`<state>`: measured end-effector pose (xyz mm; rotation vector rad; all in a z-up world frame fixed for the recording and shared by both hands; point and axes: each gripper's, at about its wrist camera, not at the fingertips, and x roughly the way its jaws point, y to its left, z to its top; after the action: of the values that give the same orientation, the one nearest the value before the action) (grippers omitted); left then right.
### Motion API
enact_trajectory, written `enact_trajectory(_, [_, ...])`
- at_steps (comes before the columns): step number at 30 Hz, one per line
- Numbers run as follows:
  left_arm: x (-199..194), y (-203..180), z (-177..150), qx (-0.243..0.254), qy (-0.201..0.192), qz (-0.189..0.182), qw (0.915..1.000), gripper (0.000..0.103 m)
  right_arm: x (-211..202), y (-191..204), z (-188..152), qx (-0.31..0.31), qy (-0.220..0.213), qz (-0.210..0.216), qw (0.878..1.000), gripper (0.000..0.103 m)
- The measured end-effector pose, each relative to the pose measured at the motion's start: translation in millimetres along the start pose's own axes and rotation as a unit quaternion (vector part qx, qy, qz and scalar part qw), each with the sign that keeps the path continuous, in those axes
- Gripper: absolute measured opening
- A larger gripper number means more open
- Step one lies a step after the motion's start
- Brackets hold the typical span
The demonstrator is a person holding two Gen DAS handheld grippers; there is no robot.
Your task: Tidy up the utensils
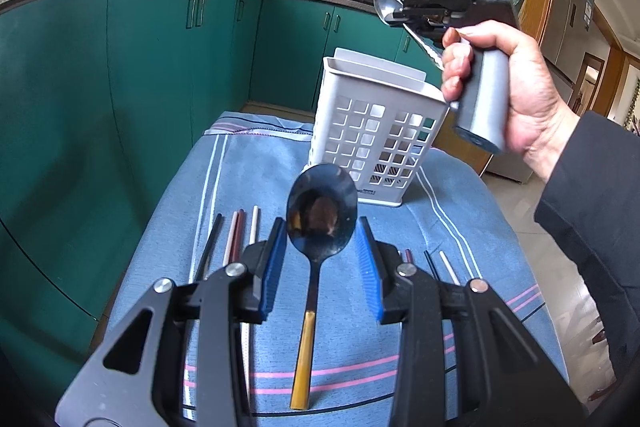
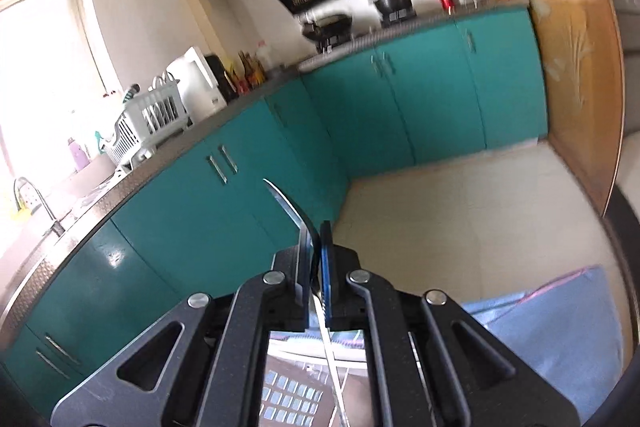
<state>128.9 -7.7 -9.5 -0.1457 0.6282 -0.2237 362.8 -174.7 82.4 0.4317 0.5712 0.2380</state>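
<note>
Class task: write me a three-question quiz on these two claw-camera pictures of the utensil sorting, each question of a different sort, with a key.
1. True or false: the left claw is shut on the gold-handled spoon.
2. Multiple choice: where is the silver spoon? A) lying on the cloth B) held in the right claw above the white holder C) standing in the holder
3. Fill in: chopsticks lie on the cloth on ____ sides of the gold-handled spoon.

Key: 1 false, its jaws stand open around the spoon; 2 B; 3 both.
</note>
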Motion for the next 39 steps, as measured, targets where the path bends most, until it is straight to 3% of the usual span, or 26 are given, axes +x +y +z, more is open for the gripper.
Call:
enact_trajectory(7, [5, 2, 3, -0.009, 0.003, -0.004, 0.9999, 0.035, -15, 9, 6, -0.051, 0.015, -0.02, 0.998, 0.005])
enact_trajectory(10, [5, 1, 2, -0.008, 0.003, -0.005, 1.0, 0.035, -21, 23, 2, -0.107, 0.07, -0.046, 0.991, 0.005])
enact_trajectory(13, [4, 2, 2, -0.009, 0.002, -0.007, 0.9999, 0.035, -41, 32, -3, -0.142, 0.059, -0.045, 0.987, 0.005])
enact_trajectory(18, [5, 2, 3, -0.013, 0.003, -0.006, 0.9999, 0.035, -79, 32, -3, -0.107, 0.016, 0.014, 0.994, 0.005])
enact_trajectory(24, [2, 4, 2, -0.014, -0.001, -0.008, 0.9999, 0.035, -111, 32, -12, -0.091, -0.004, 0.033, 0.995, 0.005])
enact_trajectory(29, [0, 5, 2, -0.014, -0.004, -0.013, 0.9998, 0.035, -142, 14, -37, -0.032, -0.002, 0.063, 0.997, 0.005])
enact_trajectory(32, [0, 3, 0, -0.006, 0.005, -0.011, 0.9999, 0.035, -153, -1, -72, -0.034, 0.066, -0.009, 0.997, 0.005])
enact_trajectory(33, [1, 1, -1, -0.001, 0.009, -0.01, 0.9999, 0.035, -151, -12, -90, -0.038, 0.12, -0.038, 0.991, 0.005])
enact_trajectory(35, [4, -3, -4, 0.009, 0.018, -0.008, 0.9998, 0.035, -144, -30, -126, -0.055, 0.203, -0.087, 0.974, 0.005])
enact_trajectory(36, [5, -6, -6, 0.015, 0.022, -0.007, 0.9996, 0.035, -140, -40, -148, -0.081, 0.237, -0.131, 0.959, 0.005])
enact_trajectory(37, [6, -9, -8, 0.019, 0.023, -0.007, 0.9995, 0.035, -136, -48, -168, -0.11, 0.259, -0.171, 0.944, 0.005])
enact_trajectory(39, [7, -13, -10, 0.024, 0.024, -0.007, 0.9994, 0.035, -134, -60, -195, -0.145, 0.28, -0.213, 0.925, 0.005])
